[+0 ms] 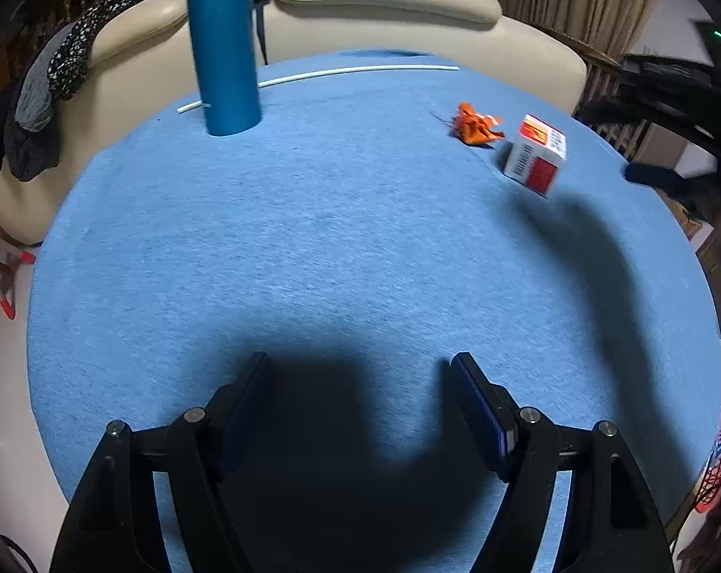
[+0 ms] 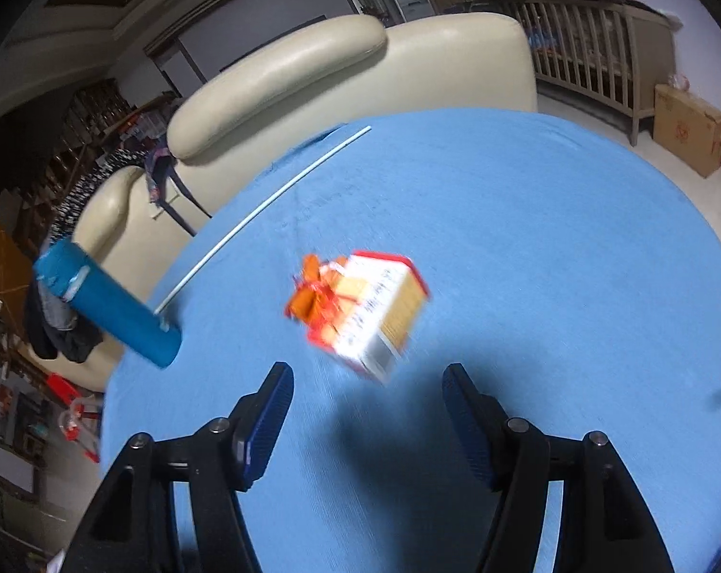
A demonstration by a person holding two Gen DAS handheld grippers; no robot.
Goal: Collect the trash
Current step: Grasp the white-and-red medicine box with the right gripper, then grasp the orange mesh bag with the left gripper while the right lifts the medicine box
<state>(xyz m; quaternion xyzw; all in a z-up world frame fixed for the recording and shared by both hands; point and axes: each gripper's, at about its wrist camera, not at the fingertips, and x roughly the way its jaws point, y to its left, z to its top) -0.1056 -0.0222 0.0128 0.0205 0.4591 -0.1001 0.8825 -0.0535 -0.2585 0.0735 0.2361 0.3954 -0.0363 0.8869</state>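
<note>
Resting on fuzzy blue felt bench (image 1: pixel 312 238): crumpled orange wrapper (image 1: pixel 475 130) beside glossy red/white carton (image 1: pixel 536 153); left fingers (image 1: pixel 479 406) & right fingers (image 2: pixel 269 410) released, empty.

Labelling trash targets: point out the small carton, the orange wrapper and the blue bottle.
small carton (image 1: pixel 536 155): left wrist view, white front face.
orange wrapper (image 1: pixel 475 125): left wrist view, crumpled middle.
blue bottle (image 1: pixel 226 57): left wrist view, mid body.
</note>
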